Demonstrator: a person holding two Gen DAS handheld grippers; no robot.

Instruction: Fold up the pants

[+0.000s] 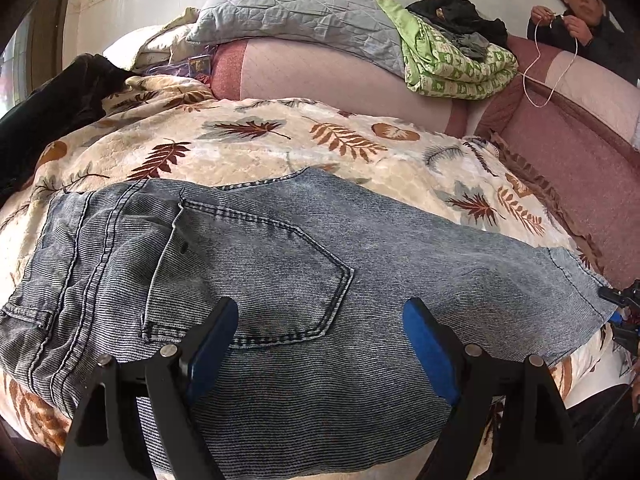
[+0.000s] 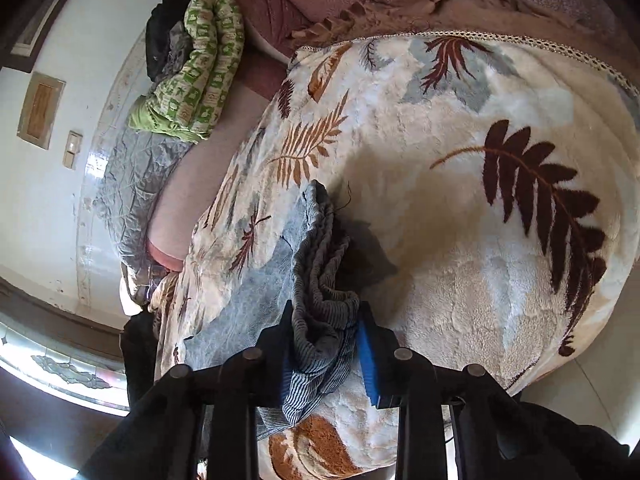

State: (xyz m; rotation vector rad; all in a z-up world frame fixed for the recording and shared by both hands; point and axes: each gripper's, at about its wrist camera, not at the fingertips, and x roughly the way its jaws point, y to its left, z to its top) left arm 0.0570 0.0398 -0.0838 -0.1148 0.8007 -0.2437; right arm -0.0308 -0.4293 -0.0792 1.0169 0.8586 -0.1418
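- Left gripper (image 1: 320, 336): fingers wide apart, poised over the jeans (image 1: 280, 264), nothing between them; whether the tips touch cloth cannot be told.
- Right gripper (image 2: 326, 344): fingers narrow, pinching a bunched hem of the jeans; the left pad is mostly buried in denim.
- Jeans lie flat on the leaf blanket (image 1: 248, 140), near edge cut off.
- Beyond: grey quilt (image 1: 296, 12), green bedding (image 1: 452, 64), seated person (image 1: 580, 28), partly cropped.
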